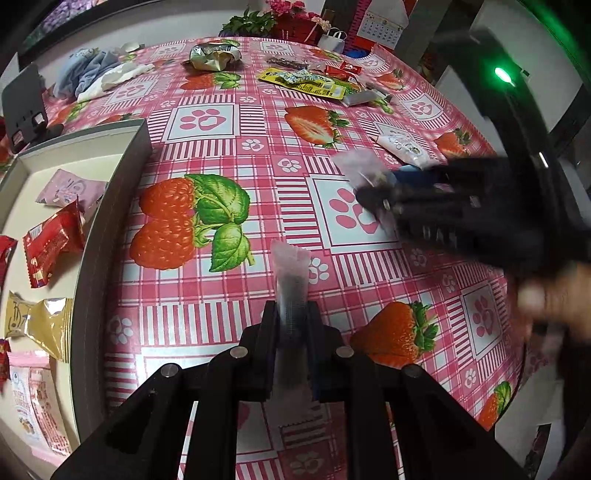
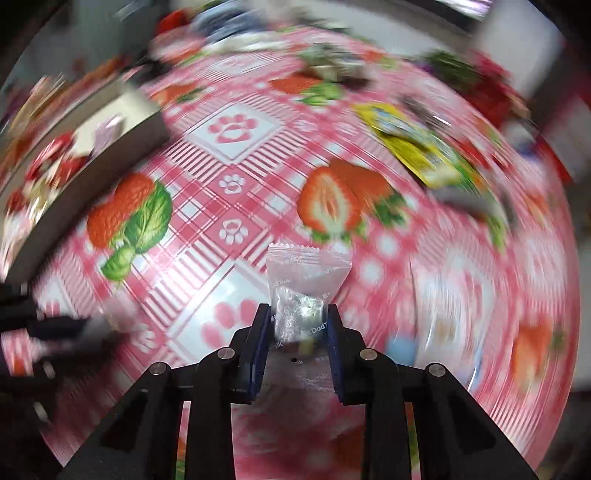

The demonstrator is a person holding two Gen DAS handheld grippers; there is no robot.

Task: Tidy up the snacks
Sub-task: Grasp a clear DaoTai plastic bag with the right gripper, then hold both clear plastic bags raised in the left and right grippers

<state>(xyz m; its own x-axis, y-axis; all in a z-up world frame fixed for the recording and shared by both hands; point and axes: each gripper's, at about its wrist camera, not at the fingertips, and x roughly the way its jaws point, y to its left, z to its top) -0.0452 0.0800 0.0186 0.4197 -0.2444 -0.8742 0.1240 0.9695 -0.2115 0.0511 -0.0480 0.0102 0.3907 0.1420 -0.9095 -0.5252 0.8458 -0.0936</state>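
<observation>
My left tongs (image 1: 291,325) pinch a slim clear sachet (image 1: 290,273), long axis pointing straight ahead, beyond the grey box (image 1: 110,206) edge. My right tongs (image 2: 297,325) grip a clear packet (image 2: 306,277), crimped end forward, above the strawberry-print worktop (image 1: 258,155). Flowers (image 1: 284,11) and a calendar (image 1: 380,29) sit behind.

Both fisheye views are evenly bright, curving straight lines and darkening toward the corners. The left wrist view is sharp across the tablecloth (image 1: 229,155), with only the right gripper (image 1: 373,199) smeared; above it a green lamp (image 1: 500,74) flares. The right wrist view is streaked all round the sharp packet (image 2: 306,280), with soft glare on the cloth left of it.
</observation>
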